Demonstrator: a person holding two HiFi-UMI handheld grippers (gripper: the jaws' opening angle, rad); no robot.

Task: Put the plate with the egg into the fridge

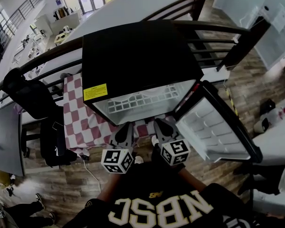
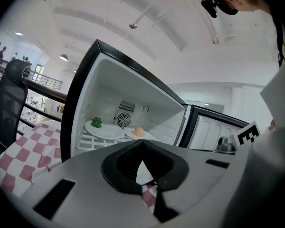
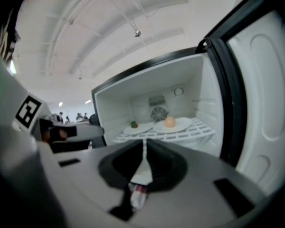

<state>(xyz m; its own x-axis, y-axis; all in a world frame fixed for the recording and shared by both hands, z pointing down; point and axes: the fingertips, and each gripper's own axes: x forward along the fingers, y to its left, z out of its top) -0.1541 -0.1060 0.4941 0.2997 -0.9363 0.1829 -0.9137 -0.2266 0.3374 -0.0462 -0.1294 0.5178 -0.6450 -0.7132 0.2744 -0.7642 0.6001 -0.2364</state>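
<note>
The black mini fridge [image 1: 133,56] stands with its door [image 1: 213,127] swung open to the right. On its white wire shelf [image 3: 190,132] sits a white plate [image 3: 180,125] with an egg [image 3: 170,122]. To its left is a second plate [image 3: 140,129] with a small green thing [image 3: 134,125]. The left gripper view shows the same egg [image 2: 139,132] and green thing [image 2: 96,122]. My left gripper [image 1: 126,129] and right gripper [image 1: 162,127] hover side by side just in front of the fridge opening. Both are shut and empty, well short of the plates.
The fridge rests on a red-and-white checkered cloth [image 1: 83,122]. A black office chair [image 1: 33,99] stands to the left by a railing [image 1: 47,61]. A cable [image 1: 92,175] lies on the wooden floor. A seated person's legs [image 1: 270,175] are at the right.
</note>
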